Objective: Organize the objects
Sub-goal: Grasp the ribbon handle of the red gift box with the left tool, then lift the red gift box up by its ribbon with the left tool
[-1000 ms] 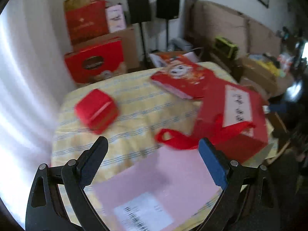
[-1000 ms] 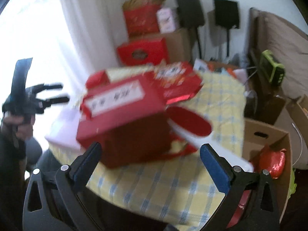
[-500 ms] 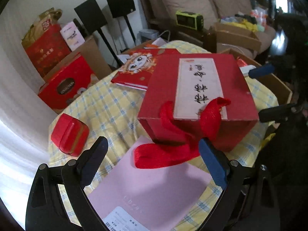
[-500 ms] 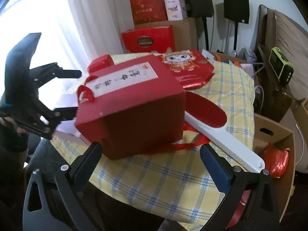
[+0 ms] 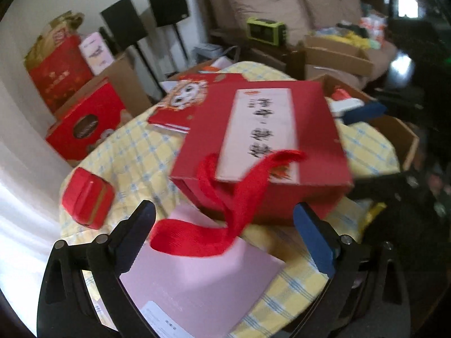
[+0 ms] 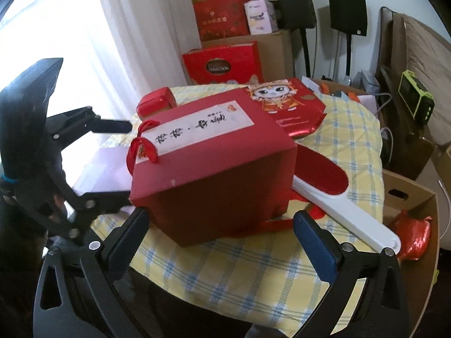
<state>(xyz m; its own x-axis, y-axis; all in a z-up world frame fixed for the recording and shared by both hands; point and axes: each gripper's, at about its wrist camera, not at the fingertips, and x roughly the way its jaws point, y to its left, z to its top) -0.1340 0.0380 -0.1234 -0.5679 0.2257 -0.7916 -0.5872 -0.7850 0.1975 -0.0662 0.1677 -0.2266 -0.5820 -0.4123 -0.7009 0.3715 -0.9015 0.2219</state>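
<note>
A large red cardboard gift box (image 6: 214,163) with a white label and red ribbon handle sat mid-frame on the yellow checked tablecloth (image 6: 253,276). Its near corner overlapped a flat pink envelope (image 5: 197,281). The left gripper (image 5: 224,233) and right gripper (image 6: 220,236) both hung released, jaws wide, grasping nothing. A white-handled red lint brush (image 6: 338,197) lay right of the box, and a small red case (image 5: 87,197) lay at left.

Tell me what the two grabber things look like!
Each hand-held gripper is a black frame with triangular cut-outs, silver screws and two fingers with dark blue pads. The left hand-held gripper and right hand-held gripper look the same. No sleeves or cables are clearly visible.
</note>
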